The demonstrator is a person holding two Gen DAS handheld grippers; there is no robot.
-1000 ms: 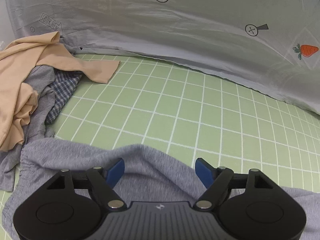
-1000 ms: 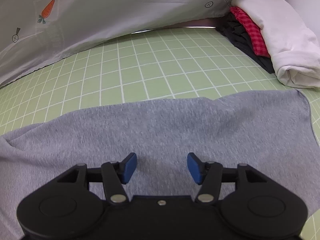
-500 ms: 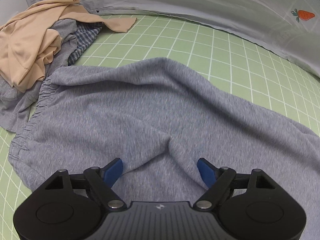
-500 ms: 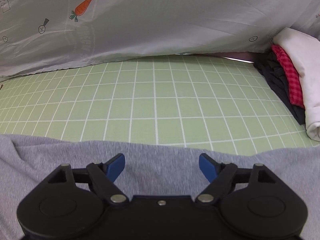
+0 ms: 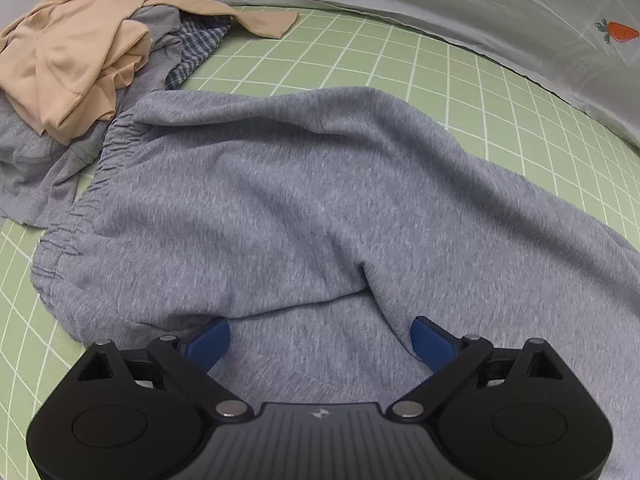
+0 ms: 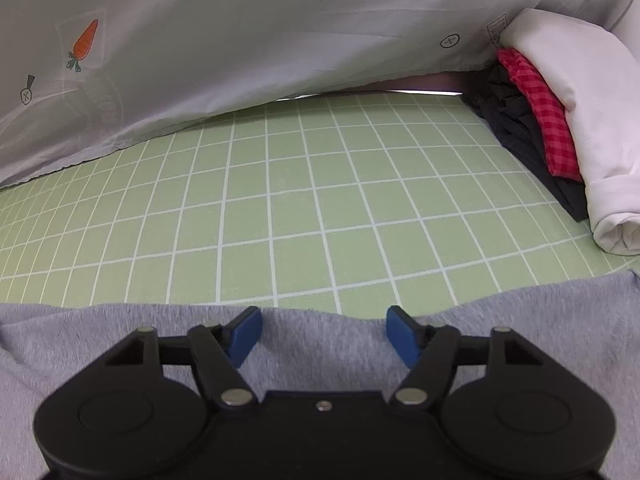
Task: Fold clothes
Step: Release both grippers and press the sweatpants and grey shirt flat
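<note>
Grey sweatpants (image 5: 288, 200) lie spread on the green grid mat (image 5: 400, 72), with the elastic waistband at the left and a fold ridge near the middle. My left gripper (image 5: 320, 346) is open and empty just above the pants near that fold. In the right wrist view the far edge of the pants (image 6: 520, 320) runs across the mat (image 6: 300, 208). My right gripper (image 6: 322, 338) is open and empty, over that edge.
A pile of unfolded clothes, beige (image 5: 76, 44), grey and blue check (image 5: 196, 44), lies at the left. A stack of folded clothes, white (image 6: 580, 112), red check (image 6: 536, 116) and black, stands at the right. A grey carrot-print sheet (image 6: 200, 48) hangs behind.
The left gripper has pulled back and looks down, so much more of the pants shows. The right gripper moved towards the pants' far edge and opened wider, then narrowed a little.
</note>
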